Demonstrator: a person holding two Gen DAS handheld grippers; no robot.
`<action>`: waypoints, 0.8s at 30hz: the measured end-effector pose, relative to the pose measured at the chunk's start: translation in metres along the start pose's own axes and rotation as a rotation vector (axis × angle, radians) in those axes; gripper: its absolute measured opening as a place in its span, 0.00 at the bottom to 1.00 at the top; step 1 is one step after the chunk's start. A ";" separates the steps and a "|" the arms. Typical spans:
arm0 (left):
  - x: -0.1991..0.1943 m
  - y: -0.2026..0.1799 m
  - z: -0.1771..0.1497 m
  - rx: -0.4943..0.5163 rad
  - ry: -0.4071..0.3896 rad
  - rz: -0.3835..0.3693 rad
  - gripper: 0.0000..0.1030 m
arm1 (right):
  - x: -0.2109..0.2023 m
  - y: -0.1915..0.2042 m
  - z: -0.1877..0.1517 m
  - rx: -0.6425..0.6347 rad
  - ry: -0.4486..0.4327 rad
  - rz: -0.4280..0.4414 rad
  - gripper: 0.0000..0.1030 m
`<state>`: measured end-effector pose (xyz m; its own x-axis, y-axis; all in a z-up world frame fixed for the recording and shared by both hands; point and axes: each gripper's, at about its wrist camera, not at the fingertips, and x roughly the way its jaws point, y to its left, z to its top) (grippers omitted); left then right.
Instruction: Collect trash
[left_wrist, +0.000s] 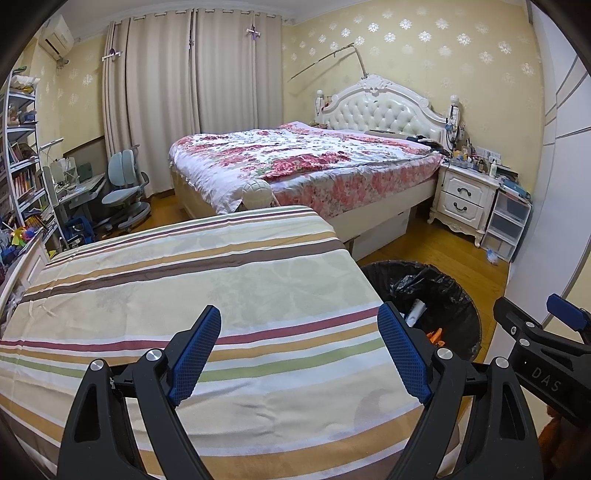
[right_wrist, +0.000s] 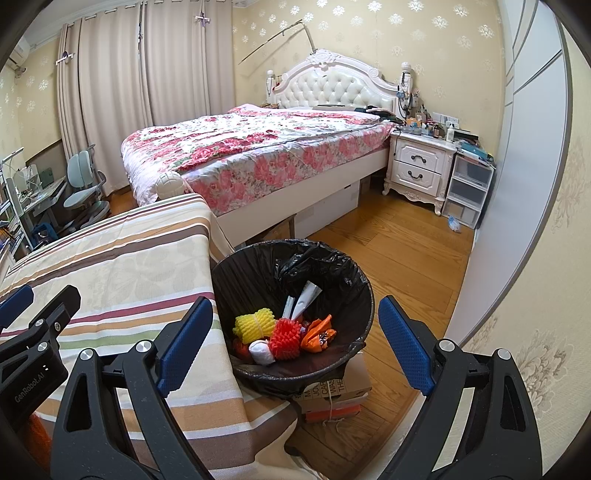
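Black bin liner lines the trash bin (right_wrist: 295, 295), which sits on the wood floor (right_wrist: 399, 251) touching the right edge of the striped bedsheet (left_wrist: 184, 280), propped on a stack of cardboard boxes (right_wrist: 332, 395). Trash already inside: yellow foam net (right_wrist: 255, 325), red foam net (right_wrist: 286, 338), orange wrapper (right_wrist: 317, 334), white paper strips (right_wrist: 303, 297), white wad (right_wrist: 260, 350). Left gripper (left_wrist: 299, 354) hangs over the sheet with jaws spread, nothing between them. Right gripper (right_wrist: 295, 343) hangs above the bin's near rim, jaws spread, empty. Striped sheet looks bare of trash. One pale blue-white scrap (right_wrist: 453, 223) lies on the floor by the plastic drawer unit (right_wrist: 467, 188), well apart from the bin. Judgement: collecting looks nearly done; next likely target is that scrap. Best approach is low with jaws wide, pinching it at the middle, carrying it over the bin centre before releasing so it clears the rim.
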<state>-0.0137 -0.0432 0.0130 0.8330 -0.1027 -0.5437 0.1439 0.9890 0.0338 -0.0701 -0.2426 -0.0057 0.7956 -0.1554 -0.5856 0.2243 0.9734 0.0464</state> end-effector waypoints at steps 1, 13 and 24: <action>0.001 0.002 0.001 0.003 -0.003 -0.001 0.82 | 0.000 0.000 0.000 0.000 0.001 0.000 0.86; -0.008 -0.003 0.003 0.021 -0.038 -0.013 0.82 | 0.000 0.001 0.000 0.000 0.000 0.000 0.86; -0.005 0.005 0.005 0.002 -0.034 -0.027 0.82 | -0.001 0.001 -0.001 -0.003 0.001 0.000 0.86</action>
<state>-0.0146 -0.0383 0.0200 0.8465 -0.1324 -0.5157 0.1674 0.9856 0.0217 -0.0711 -0.2414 -0.0060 0.7952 -0.1555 -0.5860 0.2230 0.9738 0.0442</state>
